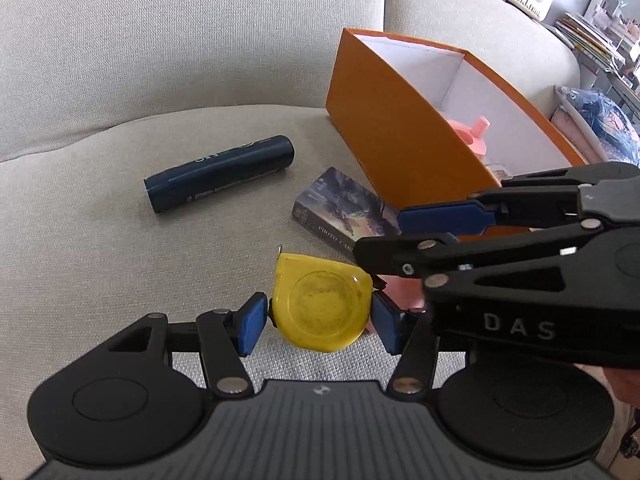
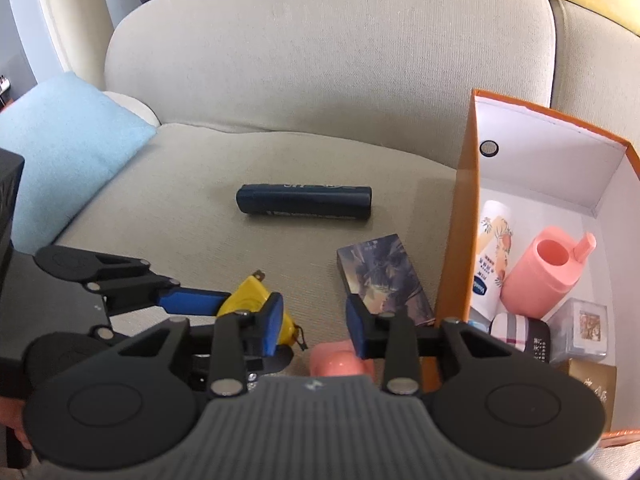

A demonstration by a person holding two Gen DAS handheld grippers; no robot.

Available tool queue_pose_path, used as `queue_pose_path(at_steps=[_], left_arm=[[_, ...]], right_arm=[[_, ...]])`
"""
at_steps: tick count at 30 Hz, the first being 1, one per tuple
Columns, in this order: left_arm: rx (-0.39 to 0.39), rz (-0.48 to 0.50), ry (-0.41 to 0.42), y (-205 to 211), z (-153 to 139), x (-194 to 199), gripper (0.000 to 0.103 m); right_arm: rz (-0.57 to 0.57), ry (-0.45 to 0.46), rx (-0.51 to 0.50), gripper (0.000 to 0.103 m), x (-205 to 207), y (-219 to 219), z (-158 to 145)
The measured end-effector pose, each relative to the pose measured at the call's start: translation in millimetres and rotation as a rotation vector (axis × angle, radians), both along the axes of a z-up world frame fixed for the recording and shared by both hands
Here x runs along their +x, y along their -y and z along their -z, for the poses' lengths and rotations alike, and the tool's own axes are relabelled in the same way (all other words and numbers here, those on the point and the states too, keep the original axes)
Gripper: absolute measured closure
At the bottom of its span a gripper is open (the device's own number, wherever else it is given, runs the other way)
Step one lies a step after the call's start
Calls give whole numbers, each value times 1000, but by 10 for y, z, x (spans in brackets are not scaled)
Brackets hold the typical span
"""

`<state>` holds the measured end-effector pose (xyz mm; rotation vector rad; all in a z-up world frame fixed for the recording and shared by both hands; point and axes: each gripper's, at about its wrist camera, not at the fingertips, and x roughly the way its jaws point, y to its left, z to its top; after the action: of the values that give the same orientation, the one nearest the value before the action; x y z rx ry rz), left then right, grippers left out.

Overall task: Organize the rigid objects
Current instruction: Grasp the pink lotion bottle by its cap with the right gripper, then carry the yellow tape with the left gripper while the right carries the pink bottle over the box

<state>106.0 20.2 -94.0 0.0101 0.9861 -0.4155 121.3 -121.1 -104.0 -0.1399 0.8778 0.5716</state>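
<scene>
Low in the left wrist view, the left gripper (image 1: 320, 316) pinches the yellow tape (image 1: 322, 304) on the couch (image 1: 120, 240). Right gripper (image 2: 312, 326) hangs spread over a pink thing (image 2: 340, 362), gripping nothing. Next, I'd guess: lift the tape into the orange box (image 1: 384, 128), upper right.

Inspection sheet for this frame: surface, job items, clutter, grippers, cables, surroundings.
Surface: beige sofa seat.
Job's things: yellow tape measure, dark blue tube, photo card box and a pink object lie on the seat; orange box holds a pink cup, a lotion tube and small boxes.
Clutter: nothing seen.
Grippers: left gripper shut on the tape measure; right gripper open, empty, above the pink object.
Cables: nothing seen.
Surroundings: light blue cushion, shelves.
</scene>
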Motion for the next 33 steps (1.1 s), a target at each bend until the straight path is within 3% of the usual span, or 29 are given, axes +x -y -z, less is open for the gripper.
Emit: queue_pose_path(at_steps=[12,14,16,22,27,33], left_arm=[[14,-10,-18,-70,15,-76,38],[11,-16,-20,-92,1,-93,38],[6,-28,-21,-119,-25,-109,38],[11,-42,6,-159,-186,-173,38],[-35,-71,31,-205,-441,-209,38],[-70,-48,94,-80,-897,-181,38]], right_arm=[[9,22,-26,64,-129,99,-5],[5,21,-28,65,-129,77,7],[0,29,-46,74,-141,55,16],[20,37,-24,76,-157,113,-21],[11,75,26,76,-250,212,-243],[49,133,113,76,-338,567,-737]])
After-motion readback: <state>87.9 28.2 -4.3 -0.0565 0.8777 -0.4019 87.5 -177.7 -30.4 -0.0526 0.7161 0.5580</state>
